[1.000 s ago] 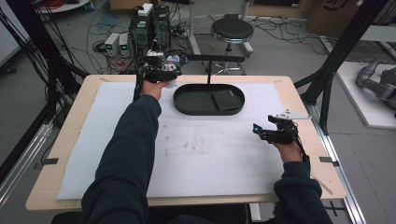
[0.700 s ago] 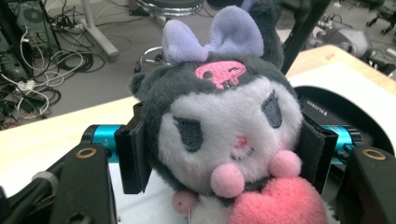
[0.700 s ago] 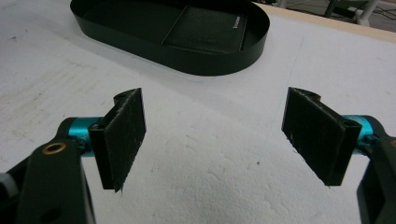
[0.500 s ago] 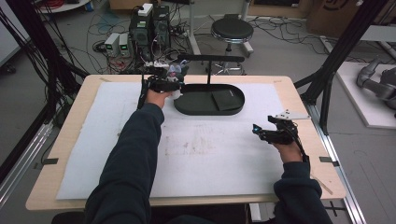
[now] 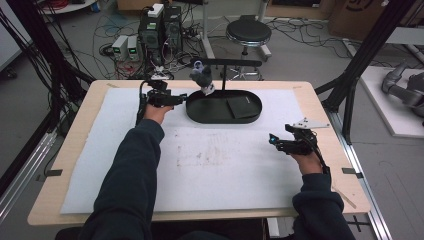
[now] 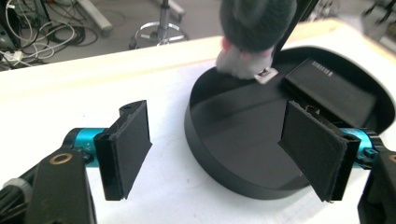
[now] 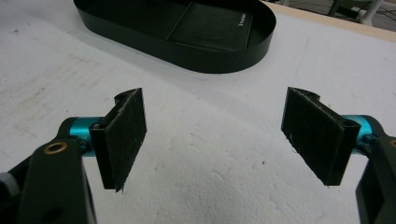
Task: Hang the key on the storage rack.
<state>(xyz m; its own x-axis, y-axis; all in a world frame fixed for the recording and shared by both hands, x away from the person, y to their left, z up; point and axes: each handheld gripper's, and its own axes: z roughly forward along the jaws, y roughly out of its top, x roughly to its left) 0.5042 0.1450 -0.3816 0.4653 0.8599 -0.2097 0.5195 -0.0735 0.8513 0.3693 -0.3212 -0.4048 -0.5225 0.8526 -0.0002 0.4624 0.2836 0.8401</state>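
— On the wooden table (image 5: 320, 107), what is seen first?

— Nearly the whole top is covered by a white foam sheet (image 5: 215, 165), rough and a little stained near the middle. At its far side an oval black tray (image 5: 200, 116) with a low upright wall is placed; its surface is smooth and slightly shiny.

— And inside the tray?

— At its right end a flat black rectangular wallet (image 5: 241, 106) is laid, with a fine grain like leather and small pale lettering at one edge. At the far left rim a grey plush toy (image 5: 202, 80) with a white and pink underside is seen, hanging under a black stand (image 5: 227, 63). Whether the toy touches the tray floor cannot be told. A small white tag (image 6: 266, 74) is seen just below it.

— How is the left gripper (image 5: 180, 100) held?

— It is held at the left end of the tray, with the jaws spread wide. Nothing is pinched between them. In the left gripper view one jaw is seen over the white sheet and the other over the tray, so the rim lies between them. The pads (image 6: 128, 149) are flat, black and matt.

— And the right gripper (image 5: 274, 142)?

— It is held above the sheet near the right edge, well apart from the tray. Its jaws are also spread wide, and nothing is gripped.
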